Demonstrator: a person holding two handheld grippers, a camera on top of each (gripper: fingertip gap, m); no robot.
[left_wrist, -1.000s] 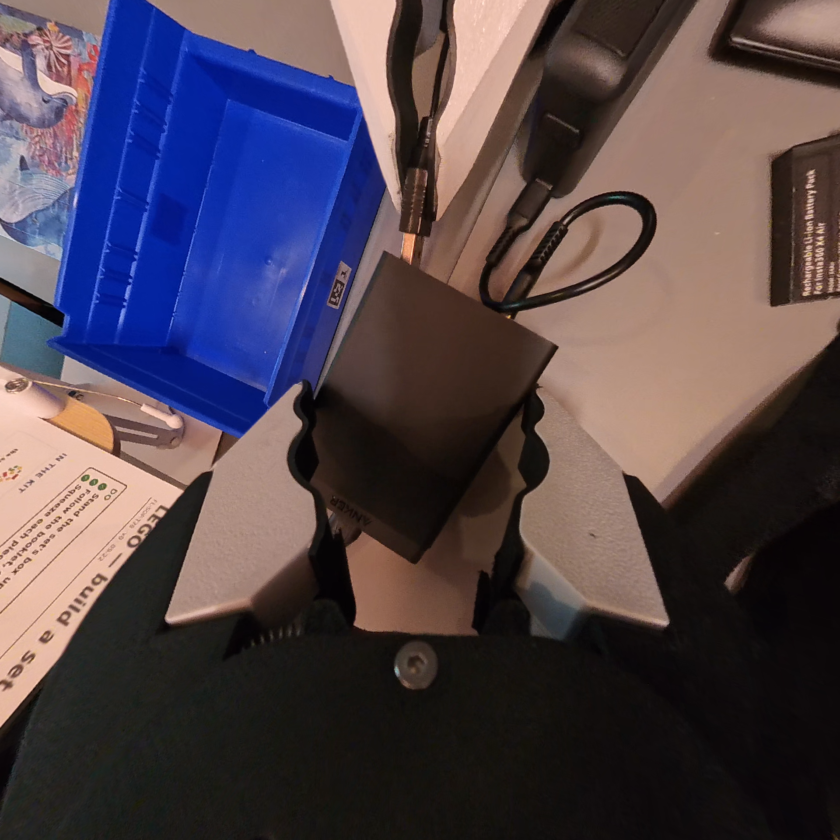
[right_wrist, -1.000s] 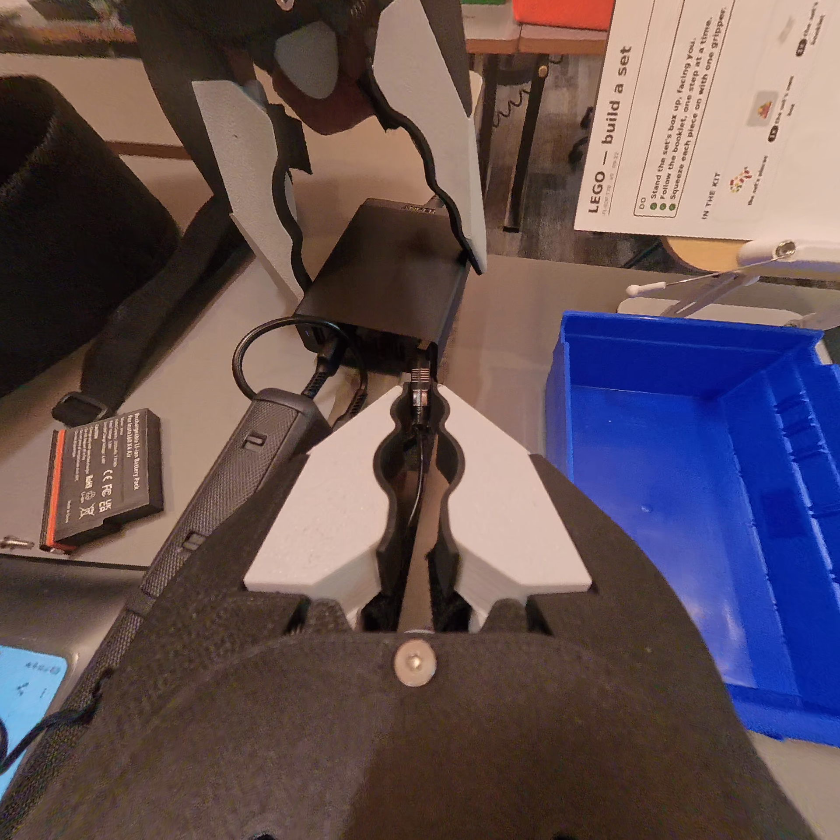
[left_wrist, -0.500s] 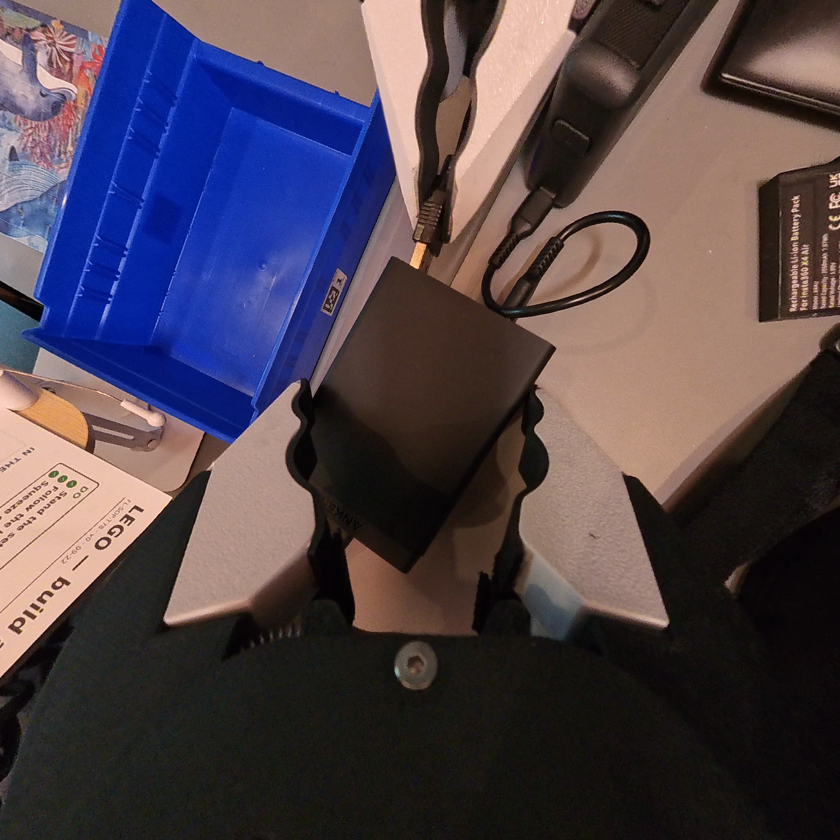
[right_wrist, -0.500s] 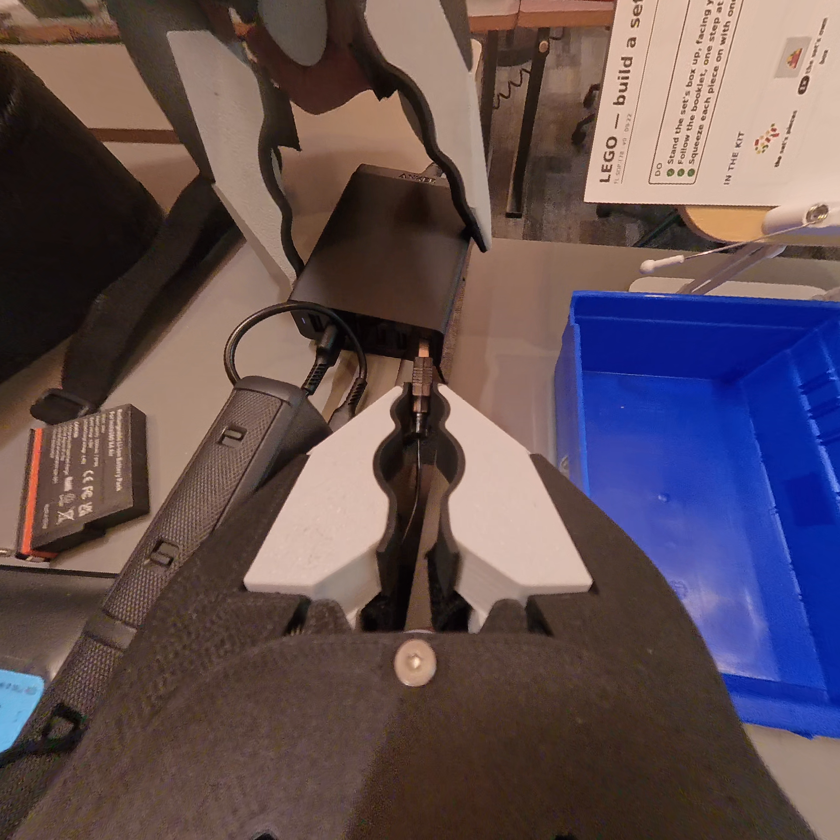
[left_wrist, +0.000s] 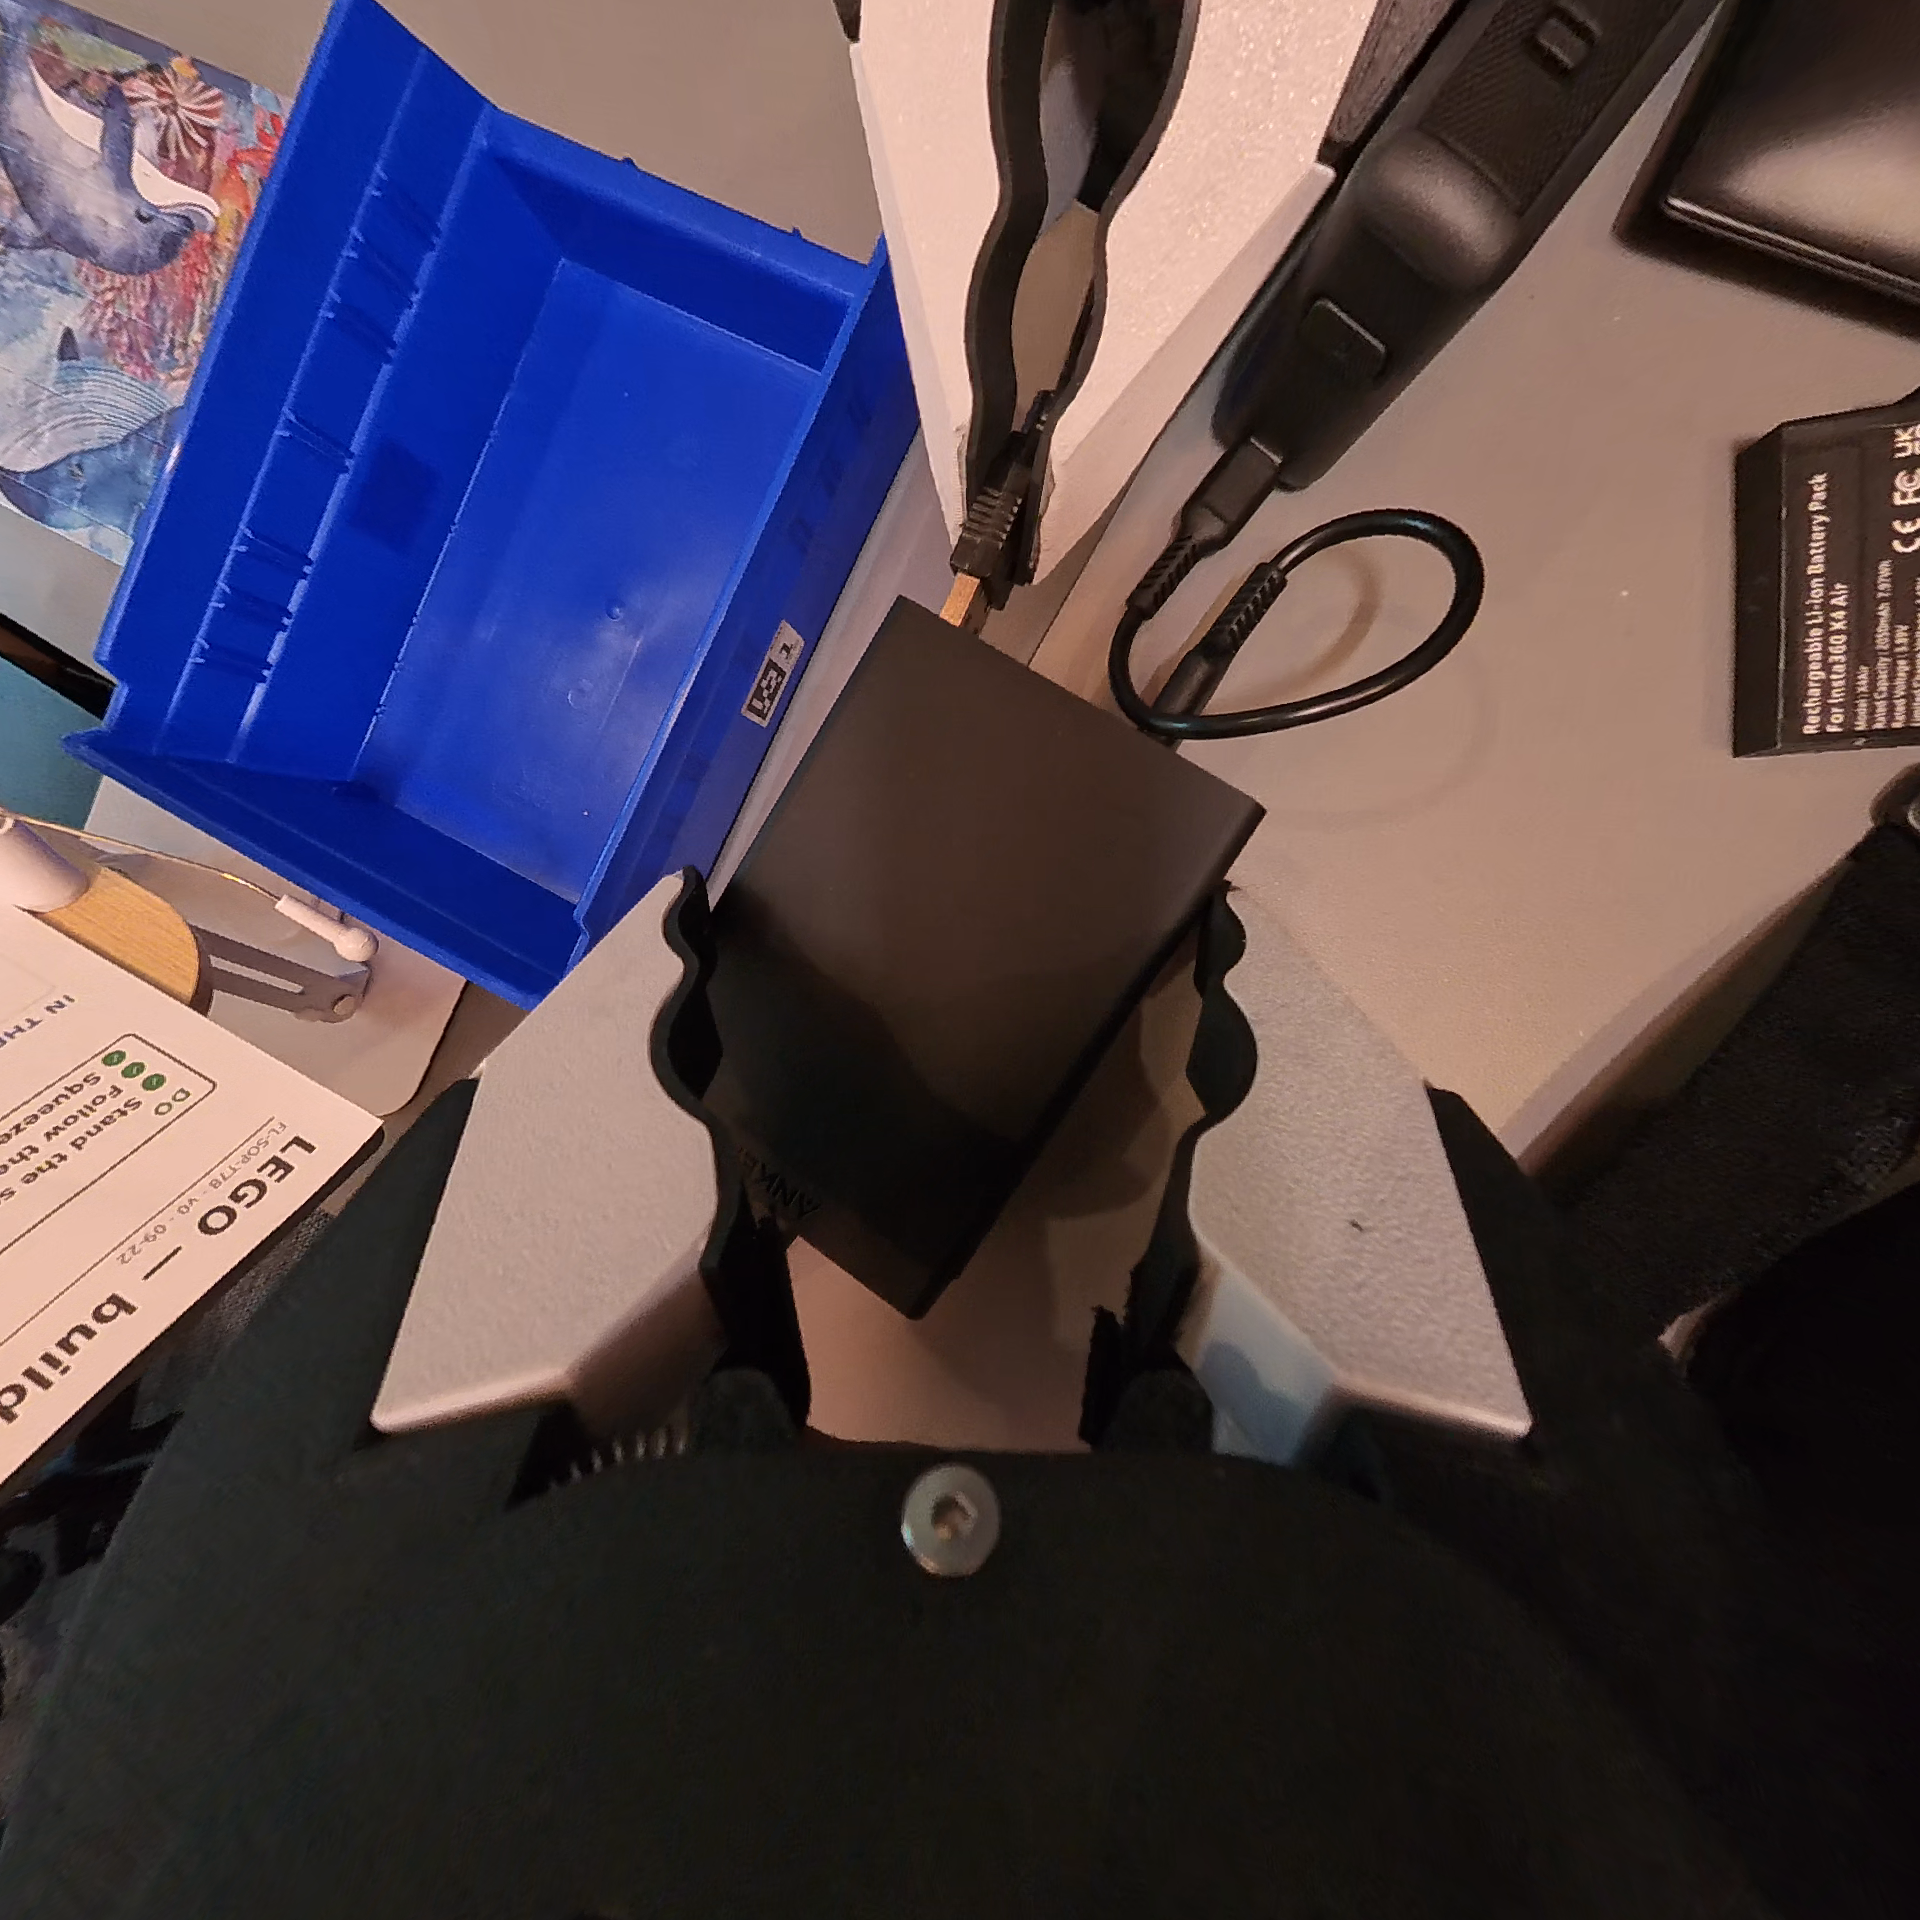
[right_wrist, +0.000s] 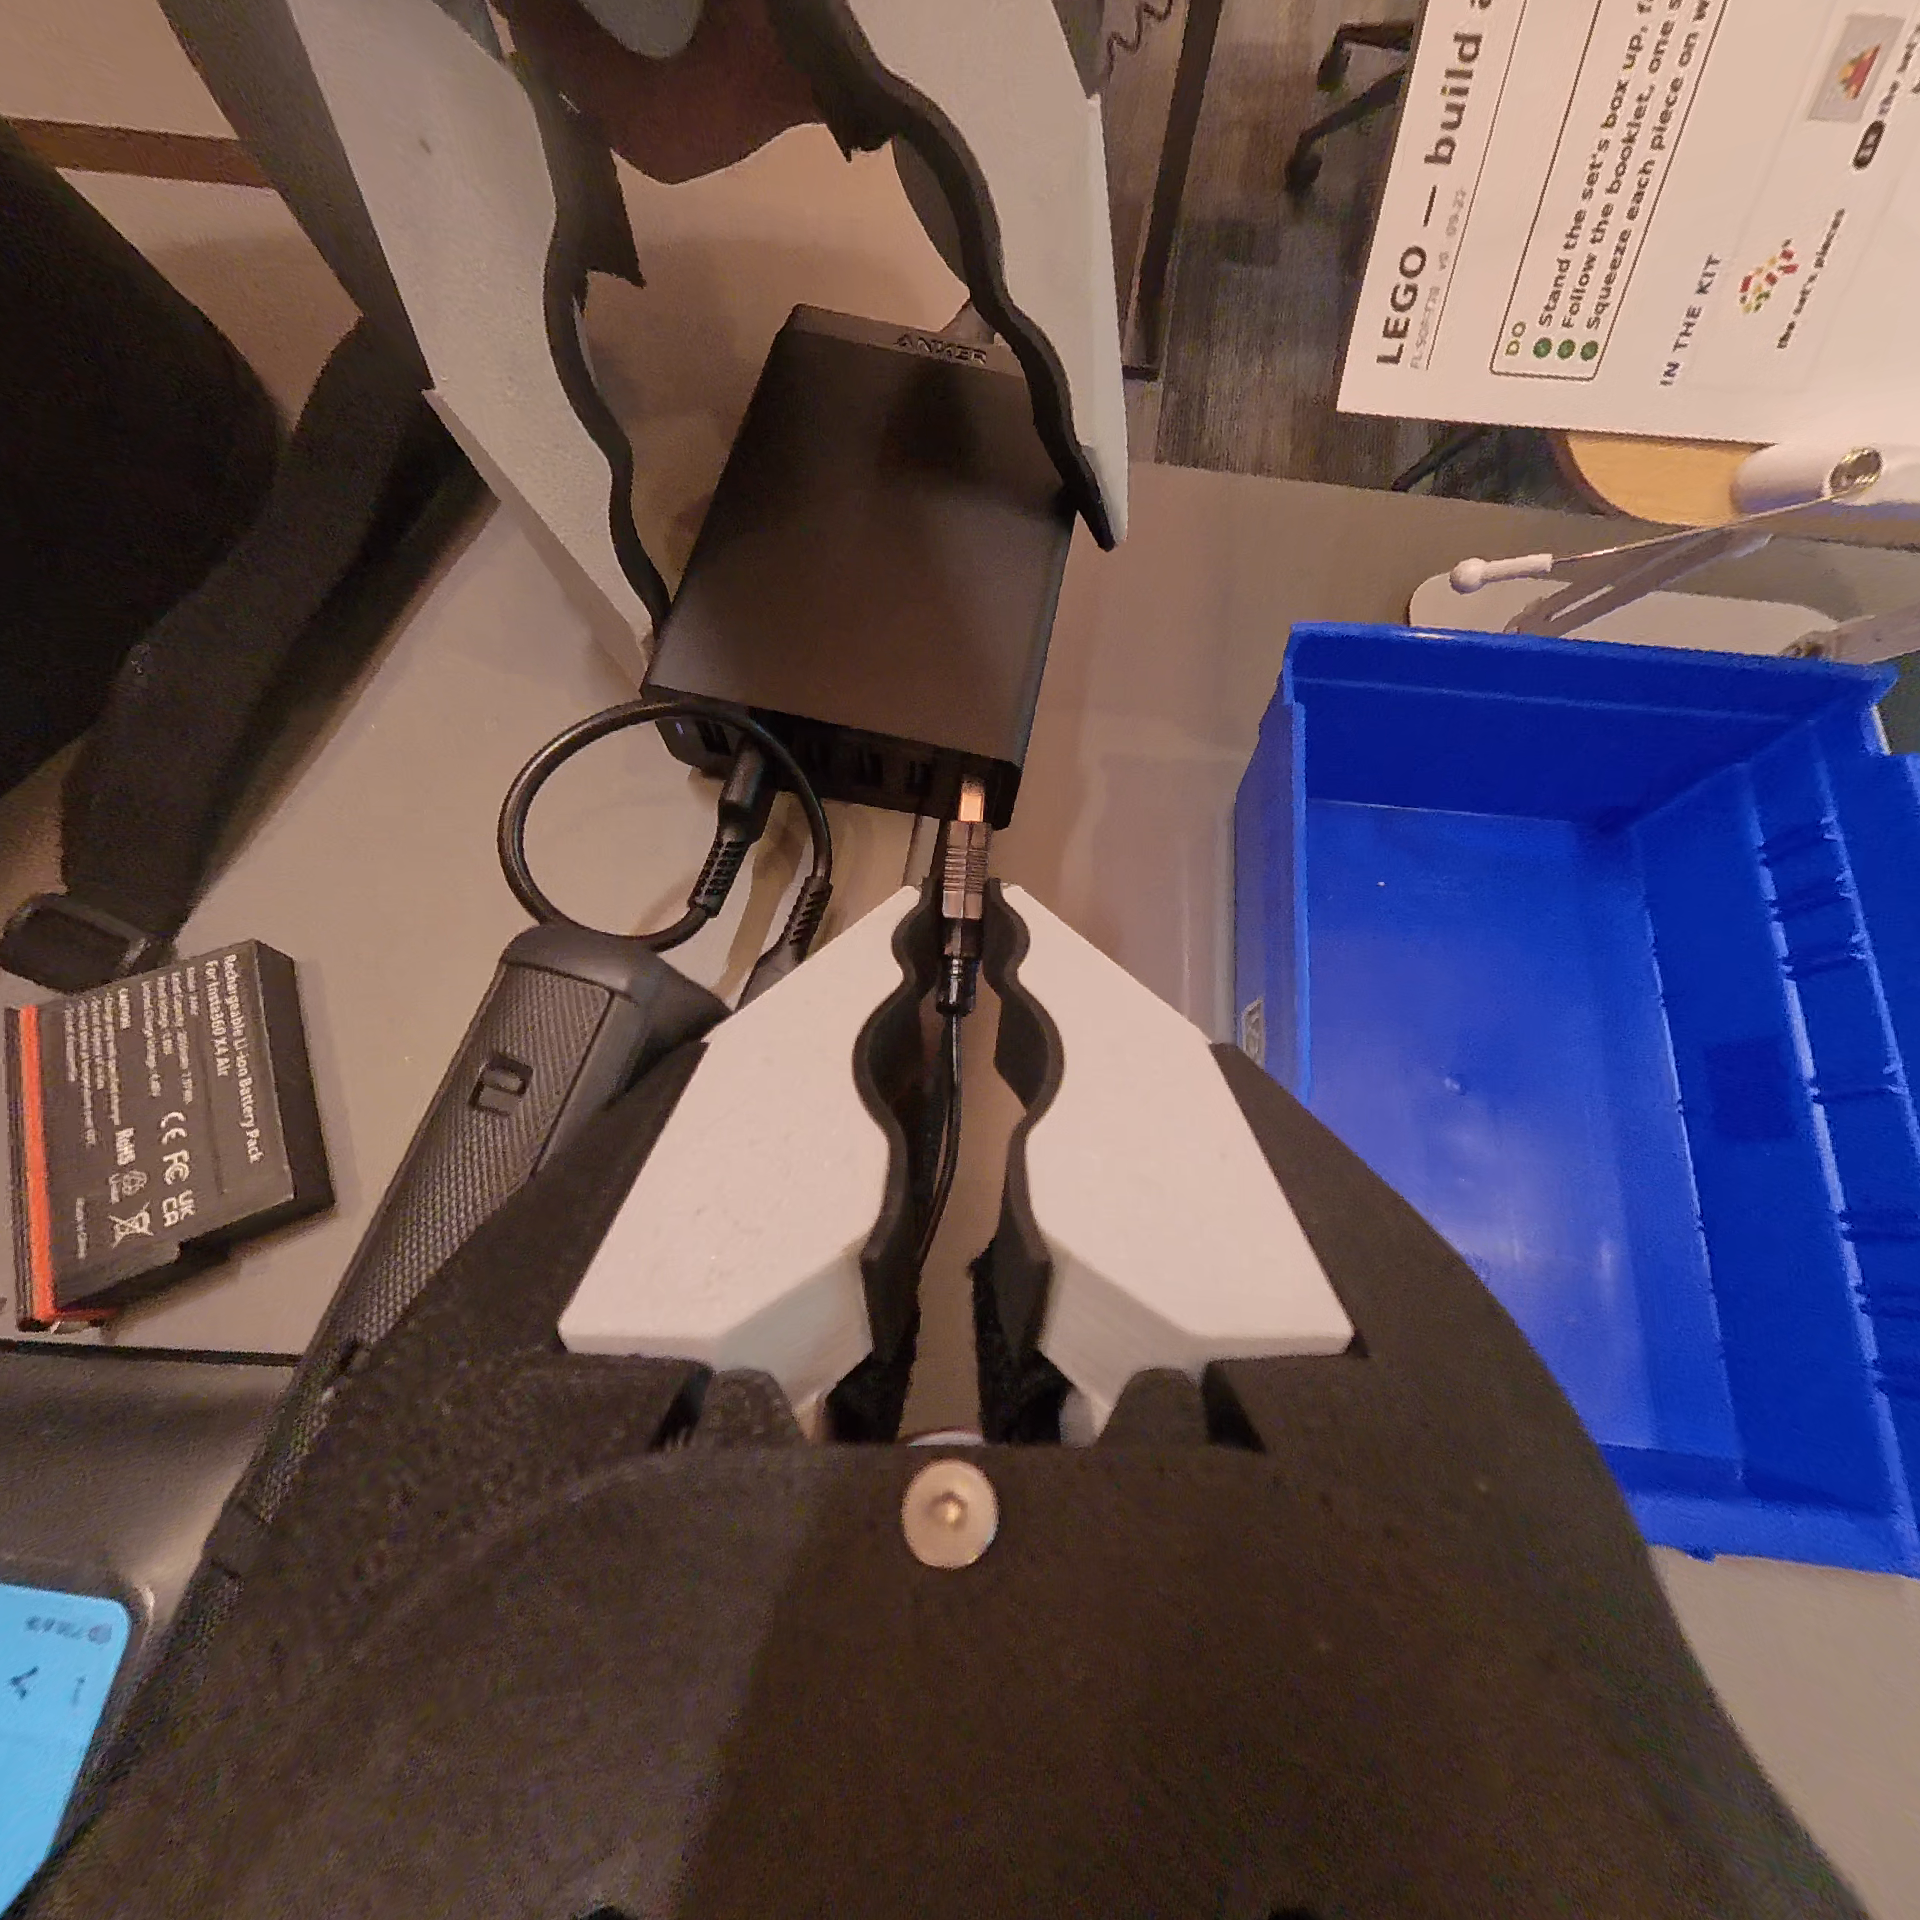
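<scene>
A black multi-port charger (left_wrist: 997, 790) lies on the grey table (left_wrist: 1507, 883). My left gripper (left_wrist: 956, 894) is shut on it, one finger on each long side; the charger also shows in the right wrist view (right_wrist: 873, 582). My right gripper (right_wrist: 956, 894) is shut on a black USB plug (right_wrist: 961, 862). The plug's metal tip sits at the mouth of the charger's rightmost port, with much of the metal showing. The plug's thin cable runs back between the right fingers. The plug (left_wrist: 992, 530) also shows in the left wrist view.
A short looped black cable (right_wrist: 665, 821) joins the charger to a black textured device (right_wrist: 499, 1132). A black battery pack (right_wrist: 156, 1122) lies left of it. An empty blue bin (right_wrist: 1558, 1039) stands right of the charger. A printed sheet (right_wrist: 1621, 208) stands behind. A black strap (right_wrist: 156, 623) lies at the left. About 6 cm separates my left fingertips from my right. The black battery pack (right_wrist: 156, 1122) is about 11 cm from my left fingertips.
My right gripper has drawn back from the charger with the plug, so more of the plug's metal tip shows. My left gripper stays shut on the charger.
</scene>
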